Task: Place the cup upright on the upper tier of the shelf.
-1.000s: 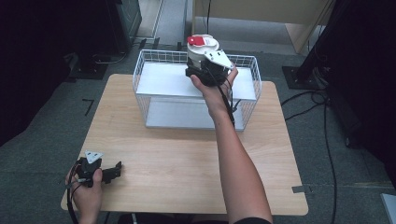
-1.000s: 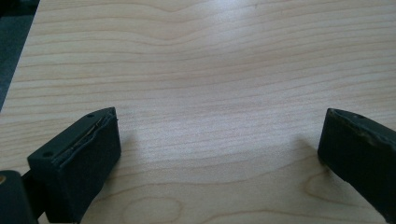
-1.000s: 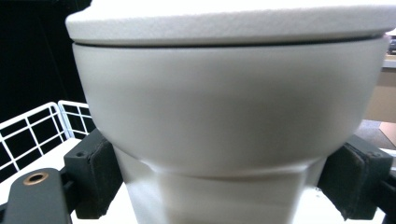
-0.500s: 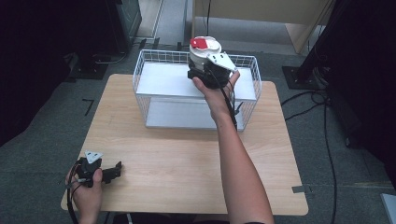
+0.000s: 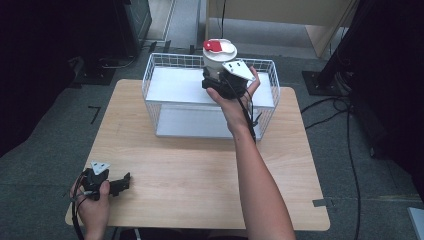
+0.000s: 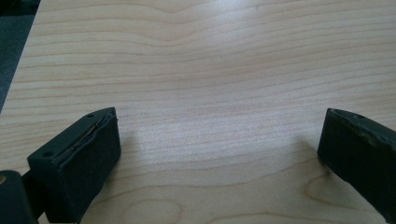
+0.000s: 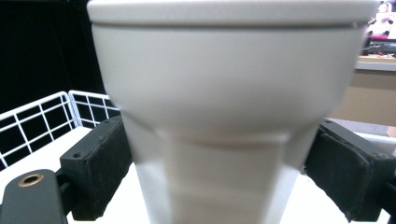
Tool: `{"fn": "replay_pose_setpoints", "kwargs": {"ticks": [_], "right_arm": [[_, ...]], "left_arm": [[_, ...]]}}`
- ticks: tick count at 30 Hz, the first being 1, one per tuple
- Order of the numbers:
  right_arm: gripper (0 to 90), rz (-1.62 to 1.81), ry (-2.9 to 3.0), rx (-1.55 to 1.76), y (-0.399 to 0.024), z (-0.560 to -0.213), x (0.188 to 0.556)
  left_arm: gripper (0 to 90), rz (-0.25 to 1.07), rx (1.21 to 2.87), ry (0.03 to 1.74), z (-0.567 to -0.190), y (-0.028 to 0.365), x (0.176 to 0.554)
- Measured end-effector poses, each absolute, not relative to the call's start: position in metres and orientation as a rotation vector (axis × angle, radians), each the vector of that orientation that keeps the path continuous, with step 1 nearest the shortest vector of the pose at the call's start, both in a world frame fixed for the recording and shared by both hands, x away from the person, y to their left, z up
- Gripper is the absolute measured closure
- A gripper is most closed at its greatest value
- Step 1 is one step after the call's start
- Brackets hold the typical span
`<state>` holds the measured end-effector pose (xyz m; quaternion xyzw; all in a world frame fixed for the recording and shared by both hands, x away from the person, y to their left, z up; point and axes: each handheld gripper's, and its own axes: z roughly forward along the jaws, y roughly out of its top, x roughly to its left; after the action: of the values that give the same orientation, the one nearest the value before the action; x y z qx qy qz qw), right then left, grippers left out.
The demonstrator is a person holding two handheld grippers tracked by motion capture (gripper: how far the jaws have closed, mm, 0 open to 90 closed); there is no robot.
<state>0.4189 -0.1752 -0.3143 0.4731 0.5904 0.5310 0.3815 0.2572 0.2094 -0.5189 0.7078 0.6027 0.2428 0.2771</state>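
Both black jaws of the right gripper are pressed against the sides of a white cup, one pad on each flank of its narrower lower body, so the grip is clenched on it. Between the jaws the cup's wall is close and blurred, its base is cut off at the bottom edge, and its wide rim runs out past the top. From the high view the right gripper holds the white cup upright above the white wire basket, and a red patch shows on the cup's lid; the jaws themselves are hidden there under the hand and the grey plate. Behind the left jaw, basket wires stand against a dark background.

Jaws of the left gripper stand wide apart with nothing between them but bare wooden table; the right jaw is partly cut off. The high view shows the left gripper resting near the table's near-left corner.
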Motion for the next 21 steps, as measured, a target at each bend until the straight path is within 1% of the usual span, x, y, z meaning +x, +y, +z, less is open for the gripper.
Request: {"fn": "replay_pose_setpoints", "kwargs": {"ticks": [14,21], "right_arm": [[11.0,1.392,1.524,1.192,-0.187,-0.326,0.403],[11.0,1.399,1.515,1.163,-0.195,-0.331,0.383]], "left_arm": [[0.0,0.652,1.903,1.618,-0.519,0.209,0.257],[0.0,0.654,1.901,1.618,-0.519,0.209,0.257]]}}
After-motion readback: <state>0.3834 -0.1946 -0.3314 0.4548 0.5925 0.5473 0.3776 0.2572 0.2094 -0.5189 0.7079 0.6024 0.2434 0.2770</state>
